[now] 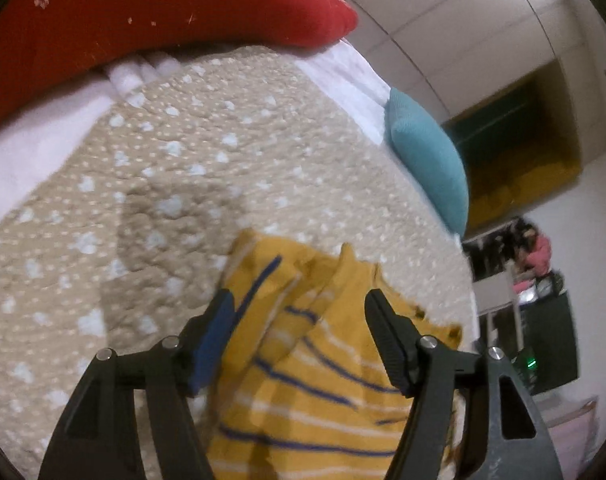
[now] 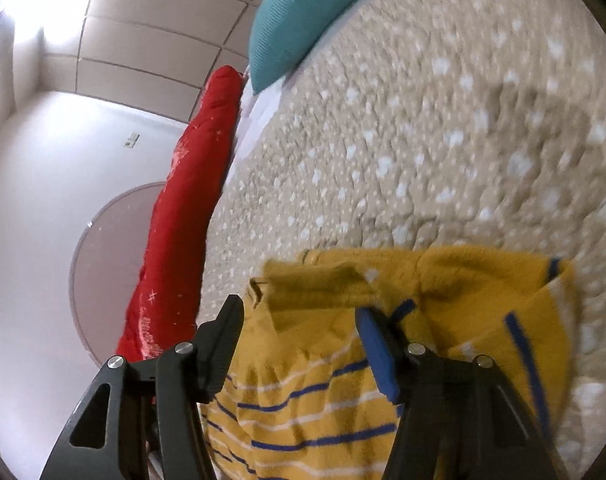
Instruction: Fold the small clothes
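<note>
Between the spread fingers of the left gripper [image 1: 299, 300] and the right gripper [image 2: 299, 308], a rumpled yellow striped shirt [image 1: 303, 360] is lying loose on the speckled beige bedspread [image 1: 183, 160], the pads not pressing it. Beyond it, a teal cushion [image 1: 427, 160] and a red pillow [image 1: 163, 12] are resting along the bed's edges, well apart from the shirt.
</note>
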{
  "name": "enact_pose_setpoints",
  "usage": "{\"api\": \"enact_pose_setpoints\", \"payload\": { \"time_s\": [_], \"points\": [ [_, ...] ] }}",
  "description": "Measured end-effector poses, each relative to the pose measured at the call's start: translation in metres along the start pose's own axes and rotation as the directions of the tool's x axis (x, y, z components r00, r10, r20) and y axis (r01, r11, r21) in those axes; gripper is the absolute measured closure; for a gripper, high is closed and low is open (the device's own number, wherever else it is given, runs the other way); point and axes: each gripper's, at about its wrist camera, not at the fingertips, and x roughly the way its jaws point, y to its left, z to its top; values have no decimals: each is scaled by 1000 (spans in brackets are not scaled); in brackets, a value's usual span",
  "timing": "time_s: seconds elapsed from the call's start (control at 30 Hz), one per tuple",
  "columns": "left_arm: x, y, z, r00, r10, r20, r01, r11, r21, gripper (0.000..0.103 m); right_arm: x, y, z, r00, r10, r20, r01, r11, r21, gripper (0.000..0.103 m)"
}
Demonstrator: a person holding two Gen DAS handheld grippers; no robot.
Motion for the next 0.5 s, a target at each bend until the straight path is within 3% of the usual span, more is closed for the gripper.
{"api": "enact_pose_setpoints", "payload": {
  "time_s": [0.13, 0.23, 0.43, 0.5],
  "points": [
    [-16, 0, -20, 999, 54, 1, -54, 995, 88, 31, -35, 9, -1, 994, -81, 74, 87, 993, -77, 26],
    [-24, 4, -40, 997, 73, -18, -69, 987, 143, 29, -61, 8, -15, 987, -138, 85, 148, 982, -116, 25],
    [-27, 16, -94, 994, 60, -90, -35, 966, 255, 24, -99, -13, -90, 986, -168, 10, 166, 961, -220, 25],
    [-18, 20, -113, 988, 93, -119, -55, 955, 291, 24, -103, -20, -119, 985, -173, -6, 167, 955, -245, 25]
  ]
}}
